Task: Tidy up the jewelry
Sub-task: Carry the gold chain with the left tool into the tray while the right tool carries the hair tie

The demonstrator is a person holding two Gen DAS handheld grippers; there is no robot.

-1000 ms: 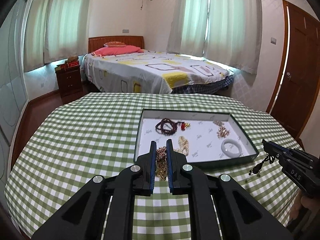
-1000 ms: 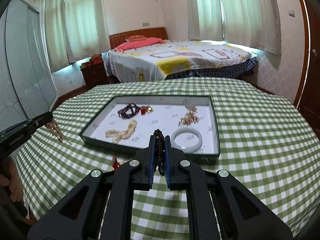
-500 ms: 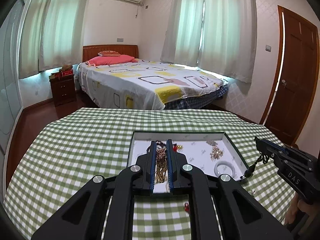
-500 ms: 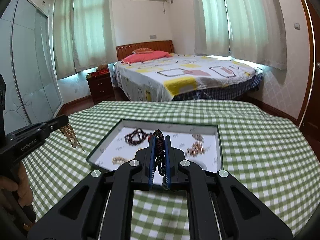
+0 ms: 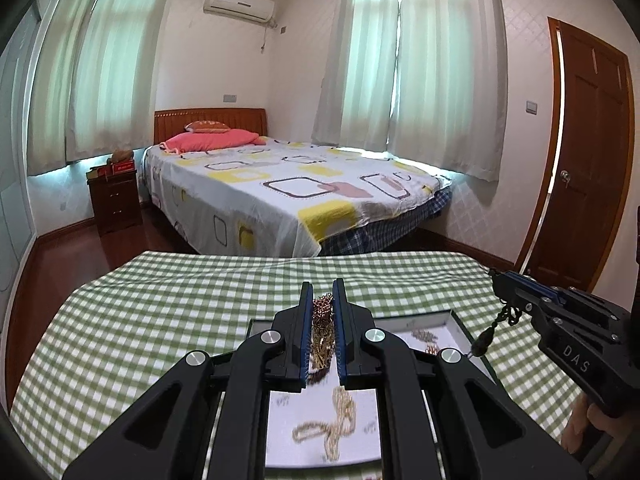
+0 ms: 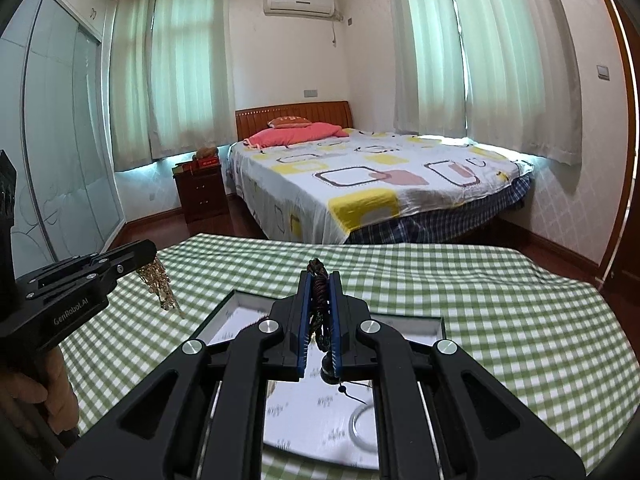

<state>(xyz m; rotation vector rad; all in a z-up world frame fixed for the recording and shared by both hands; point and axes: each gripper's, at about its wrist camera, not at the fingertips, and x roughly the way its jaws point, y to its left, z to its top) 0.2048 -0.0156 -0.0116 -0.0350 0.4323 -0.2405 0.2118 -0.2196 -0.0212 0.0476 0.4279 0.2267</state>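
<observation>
My left gripper [image 5: 322,300] is shut on a gold and copper chain necklace [image 5: 322,328] and holds it over the near left part of the jewelry tray [image 5: 460,322]. A gold chain [image 5: 336,424] lies on the tray's white lining below it. My right gripper [image 6: 319,280] is shut on a dark cord with a tassel [image 6: 320,312] that hangs over the tray [image 6: 224,304]. A pale bangle [image 6: 362,426] lies in the tray beneath it. The left gripper with its dangling chain [image 6: 160,284] shows at the left of the right wrist view.
The tray sits on a table with a green checked cloth [image 5: 140,320]. A small gold piece [image 5: 426,338] lies at the tray's far right. Beyond the table stand a bed [image 5: 288,188], a nightstand [image 5: 114,200] and a wooden door [image 5: 588,168].
Both grippers have moved forward and come over the tray, each keeping hold of its piece. The tray now lies under the fingers instead of ahead of them.
</observation>
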